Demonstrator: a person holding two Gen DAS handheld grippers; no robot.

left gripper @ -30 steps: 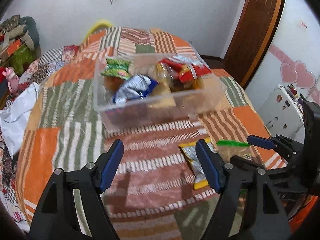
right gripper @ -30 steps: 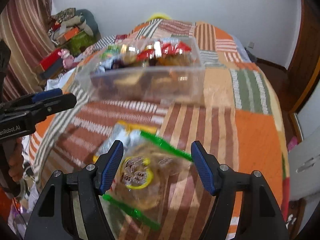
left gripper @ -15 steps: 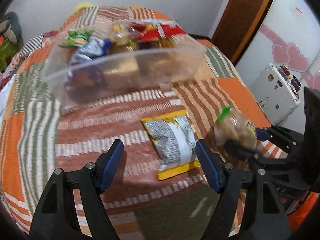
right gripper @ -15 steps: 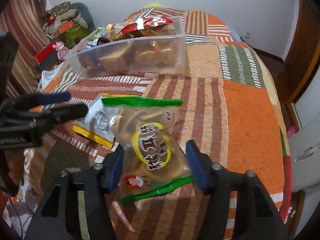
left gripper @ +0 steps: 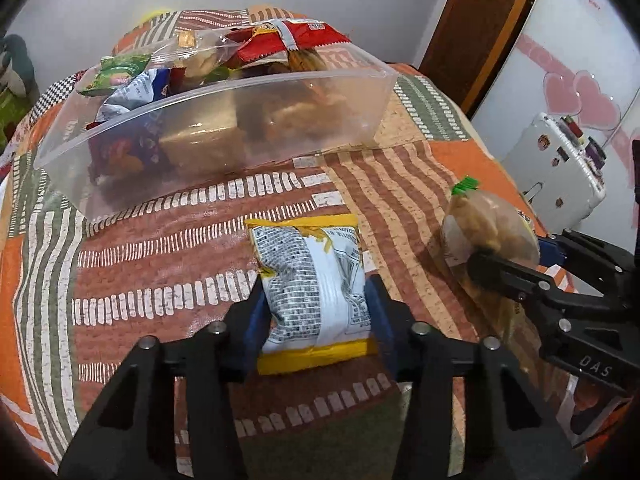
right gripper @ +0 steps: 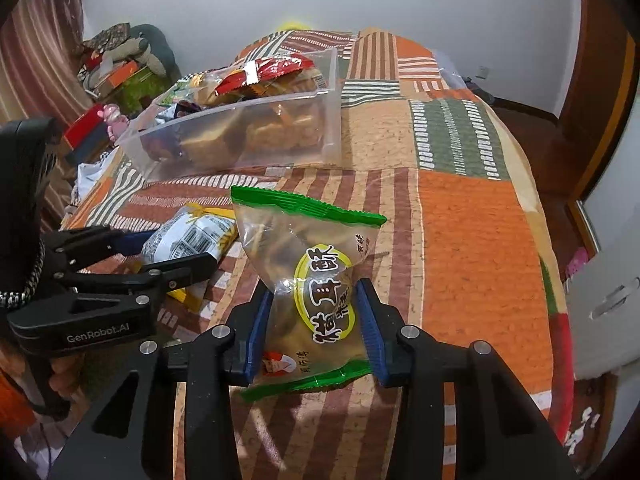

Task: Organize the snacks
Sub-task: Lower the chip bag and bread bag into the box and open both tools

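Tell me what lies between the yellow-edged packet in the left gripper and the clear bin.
Only bare striped bedspread separates the yellow-edged packet from the clear bin; the left wrist view shows it.

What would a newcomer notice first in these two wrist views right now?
Probably the two grabs: the right gripper has its jaws clamped on a clear green-edged snack bag, while the left gripper pinches a white-and-yellow packet lying on the patchwork bedspread. Behind both sits a clear plastic bin heaped with snacks, a red packet on top.
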